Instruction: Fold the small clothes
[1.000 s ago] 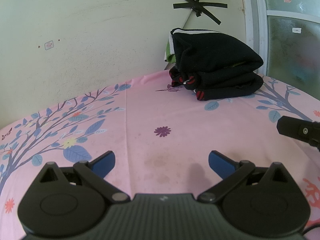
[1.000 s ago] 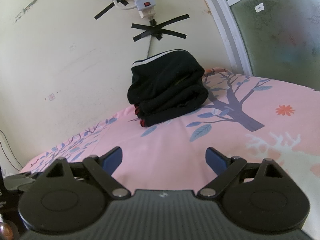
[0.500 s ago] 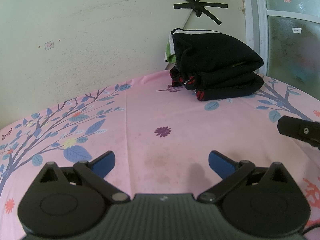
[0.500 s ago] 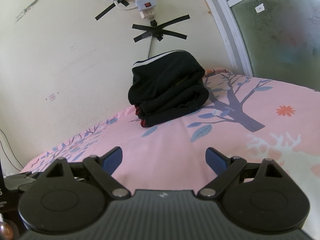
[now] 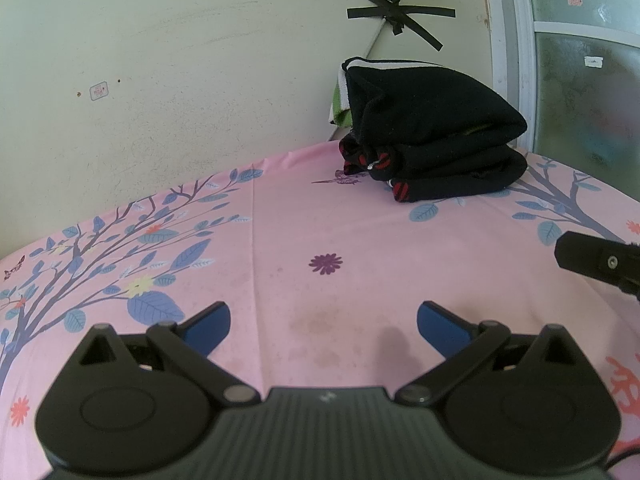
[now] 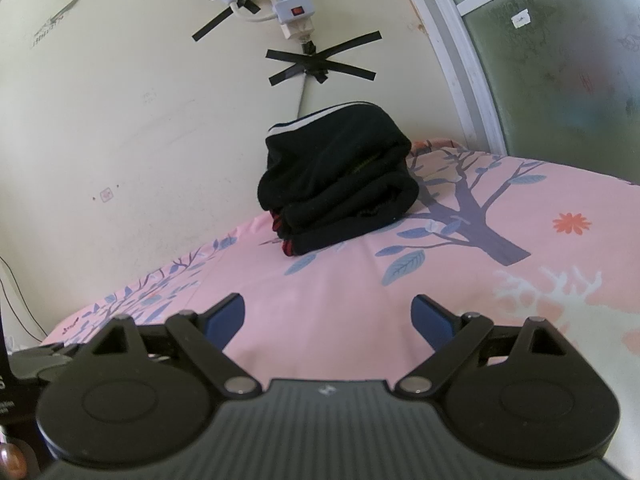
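Both the left tool [image 5: 323, 322] and right tool [image 6: 327, 316] hover with fingers spread apart, gripping nothing. The folded black clothes [image 5: 430, 136] (red-trimmed at the edges) sit stacked on the pink floral bench [image 5: 280, 240], against the wall.

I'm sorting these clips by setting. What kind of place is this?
Probably a room in a home: a pink floral cloth covers the work surface, folded black clothes sit stacked by a scuffed painted wall, and a power strip is taped up beside a frosted window.
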Demonstrator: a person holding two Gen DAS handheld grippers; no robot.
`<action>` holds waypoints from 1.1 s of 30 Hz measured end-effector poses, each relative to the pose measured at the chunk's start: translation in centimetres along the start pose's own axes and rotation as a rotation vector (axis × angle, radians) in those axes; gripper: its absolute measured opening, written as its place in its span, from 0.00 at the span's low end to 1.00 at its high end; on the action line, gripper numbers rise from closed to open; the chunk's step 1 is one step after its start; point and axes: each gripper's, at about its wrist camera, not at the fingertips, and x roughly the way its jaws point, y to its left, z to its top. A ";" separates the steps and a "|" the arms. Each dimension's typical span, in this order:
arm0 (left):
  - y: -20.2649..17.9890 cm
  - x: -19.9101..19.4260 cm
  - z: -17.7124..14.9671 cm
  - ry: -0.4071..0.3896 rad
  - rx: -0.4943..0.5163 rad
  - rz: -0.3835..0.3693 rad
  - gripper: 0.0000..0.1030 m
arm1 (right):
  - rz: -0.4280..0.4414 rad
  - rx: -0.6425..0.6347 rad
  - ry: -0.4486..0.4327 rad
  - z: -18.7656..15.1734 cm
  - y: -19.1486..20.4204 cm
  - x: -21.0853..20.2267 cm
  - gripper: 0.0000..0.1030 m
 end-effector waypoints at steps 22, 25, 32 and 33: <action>0.1 0.0 0.0 0.002 -0.006 0.004 1.00 | 0.005 -0.005 0.002 0.1 0.1 0.0 0.84; 0.4 0.0 0.1 -0.005 -0.023 0.007 1.00 | 0.007 -0.008 0.003 0.2 0.2 0.0 0.84; 1.0 -0.4 0.1 -0.058 -0.073 0.036 1.00 | 0.021 -0.014 -0.002 0.2 0.1 0.0 0.84; 1.0 -0.5 0.1 -0.069 -0.073 0.040 1.00 | 0.024 -0.014 -0.001 0.2 0.0 0.0 0.84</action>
